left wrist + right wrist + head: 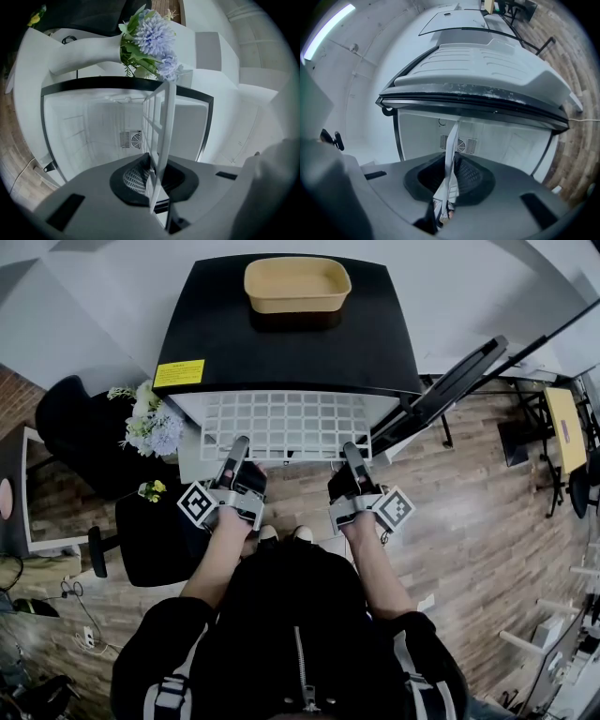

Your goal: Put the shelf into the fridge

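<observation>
Left tongs [238,444] and right tongs [352,450] level, tight on shelf [281,423] edge

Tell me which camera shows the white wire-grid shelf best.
The head view: the white wire-grid shelf lies flat, grid plain, at the black-topped fridge. Each gripper view shows it only edge-on between its jaws.

place: office or studio room | floor: wood planks [469,521] | wall: brick patch [9,395] at left | furniture: black office chair [155,545], yellow-topped table [565,427] | extras: small black-topped fridge [281,343], flowers [150,423], loose cables [61,592]
</observation>
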### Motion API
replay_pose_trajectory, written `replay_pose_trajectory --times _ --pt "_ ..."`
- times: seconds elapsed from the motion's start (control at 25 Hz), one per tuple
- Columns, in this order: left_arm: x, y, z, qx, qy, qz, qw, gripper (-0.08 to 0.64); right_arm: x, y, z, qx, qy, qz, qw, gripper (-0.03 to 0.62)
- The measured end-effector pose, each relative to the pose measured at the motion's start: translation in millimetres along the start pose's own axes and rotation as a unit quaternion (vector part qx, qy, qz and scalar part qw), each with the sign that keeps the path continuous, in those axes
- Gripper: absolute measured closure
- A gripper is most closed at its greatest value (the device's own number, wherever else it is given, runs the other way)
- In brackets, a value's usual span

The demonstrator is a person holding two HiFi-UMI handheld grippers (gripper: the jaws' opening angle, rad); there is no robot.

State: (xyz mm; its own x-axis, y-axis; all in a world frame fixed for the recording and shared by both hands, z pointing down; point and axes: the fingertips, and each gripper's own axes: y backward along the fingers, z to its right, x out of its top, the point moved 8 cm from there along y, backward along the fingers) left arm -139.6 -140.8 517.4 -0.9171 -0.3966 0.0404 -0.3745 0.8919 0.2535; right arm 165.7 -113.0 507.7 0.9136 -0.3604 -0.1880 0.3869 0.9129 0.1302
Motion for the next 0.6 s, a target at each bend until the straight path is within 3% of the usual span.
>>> replay_pose_trajectory --times 0.6 --pt "10.1 -24.1 -5.7 0.001 -0.002 0.001 1.0000 0.517 8.3 -26.4 5.7 -0.008 0.002 0.019 1.000 0.549"
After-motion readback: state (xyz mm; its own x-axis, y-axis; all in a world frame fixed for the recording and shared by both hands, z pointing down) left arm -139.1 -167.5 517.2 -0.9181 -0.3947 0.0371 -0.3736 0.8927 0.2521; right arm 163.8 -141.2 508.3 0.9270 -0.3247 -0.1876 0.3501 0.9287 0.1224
